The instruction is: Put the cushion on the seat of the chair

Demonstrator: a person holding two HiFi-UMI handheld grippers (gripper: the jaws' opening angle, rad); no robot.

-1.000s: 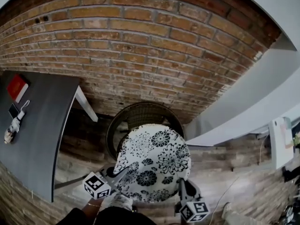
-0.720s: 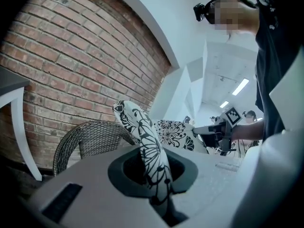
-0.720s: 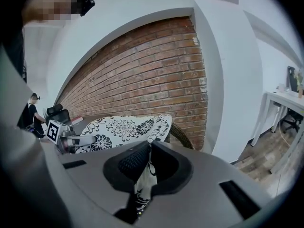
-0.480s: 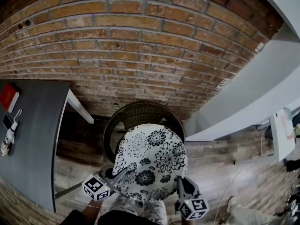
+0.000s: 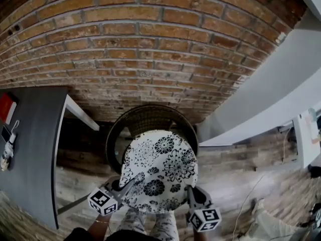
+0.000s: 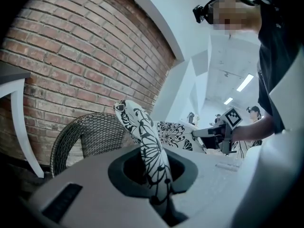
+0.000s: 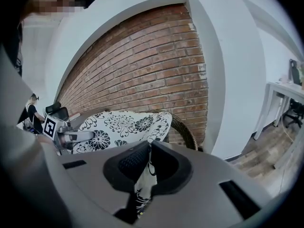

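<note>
Hanging between both grippers: floral cushion (image 5: 159, 172). Left gripper (image 5: 128, 185) pinching left edge, right gripper (image 5: 191, 192) clamped on right edge. Wicker chair (image 5: 146, 118) just past fingertips, under cushion's far end. Brick wall (image 5: 150, 59) behind, dark table (image 5: 30, 149) off left.

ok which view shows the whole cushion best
Head view: the cushion shows nearly its whole floral face over the chair. Left gripper view has it edge-on between the jaws; right gripper view shows its far part and a pinched edge.

The cushion (image 5: 160, 169) is over the chair (image 5: 149, 116), brick wall (image 5: 150, 49) behind it, table (image 5: 34, 149) to its left
</note>
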